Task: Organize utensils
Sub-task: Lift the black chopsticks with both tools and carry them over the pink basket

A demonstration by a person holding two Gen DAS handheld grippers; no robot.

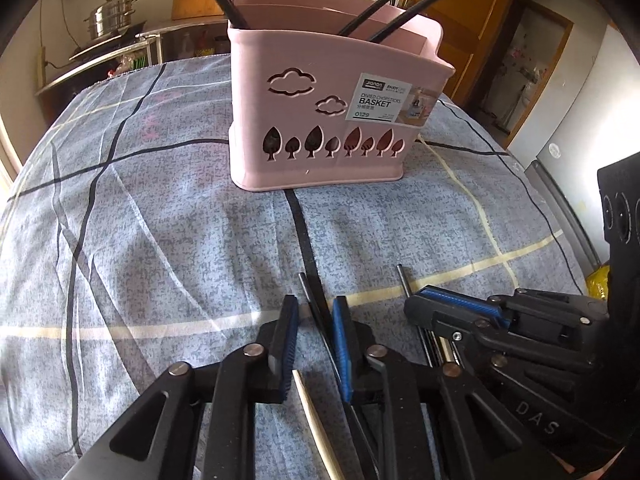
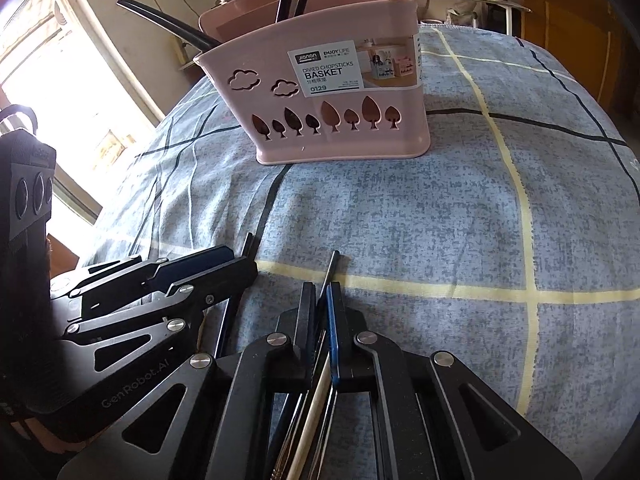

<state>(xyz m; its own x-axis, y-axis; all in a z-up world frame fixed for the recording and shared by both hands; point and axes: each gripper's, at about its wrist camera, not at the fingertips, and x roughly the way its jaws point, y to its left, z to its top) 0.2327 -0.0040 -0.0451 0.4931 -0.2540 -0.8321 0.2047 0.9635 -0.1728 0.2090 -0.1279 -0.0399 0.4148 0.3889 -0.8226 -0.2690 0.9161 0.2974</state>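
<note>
I hold a two-finger gripper in each hand over a table covered with a blue-grey checked cloth [image 1: 160, 240].

Left gripper [image 1: 316, 320], lower centre of the left wrist view: the jaws stand a little apart. A thin black chopstick [image 1: 316, 304] lies between them against the right pad. I cannot tell whether the pads press on it. A pale wooden chopstick [image 1: 316, 428] shows below, near the bottom edge.

Right gripper [image 2: 322, 300], lower centre of the right wrist view: the jaws are nearly together and clamped on a slim metal chopstick [image 2: 331, 268], whose tip sticks out ahead of the pads. More sticks, one of them pale, run back under the gripper body.

The pink plastic divided chopstick basket [image 1: 320, 120] with cloud and tree cut-outs stands upright on the cloth, upper centre in both views, well apart from both grippers. Several black chopsticks [image 1: 400, 8] already lean inside it.

Assessment: the step in hand appears to be securing one stick per gripper before carrying it to the basket. To do it well, I should confirm a single stick in each grip, lift clear of the neighbouring sticks, tilt the stick upright and lower it into a compartment without knocking the light basket. Risk: a thin stick may pivot or slip.
</note>
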